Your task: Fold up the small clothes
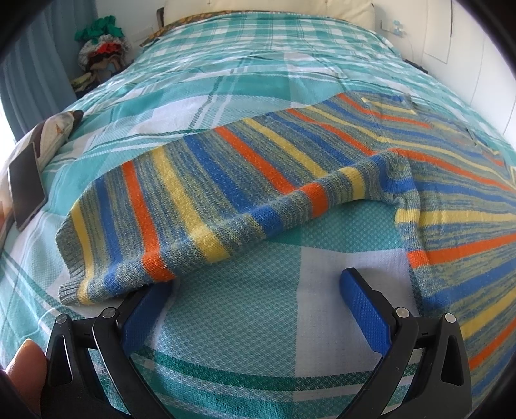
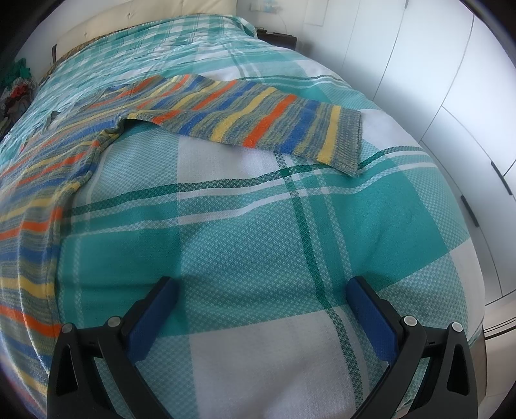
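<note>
On the plaid bedspread point(image 2: 258, 245) my left gripper point(image 1: 254, 290) and right gripper point(image 2: 261, 290) gape empty; my left finger under the sweater's point(image 1: 290, 154) cuff point(image 1: 74, 290) risks snagging bedspread too

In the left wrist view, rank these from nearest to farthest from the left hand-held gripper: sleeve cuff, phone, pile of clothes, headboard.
From the left hand-held gripper:
1. Sleeve cuff, touching its left finger.
2. Phone, at the left edge.
3. Pile of clothes, far left beside the bed.
4. Headboard, at the far end.
</note>
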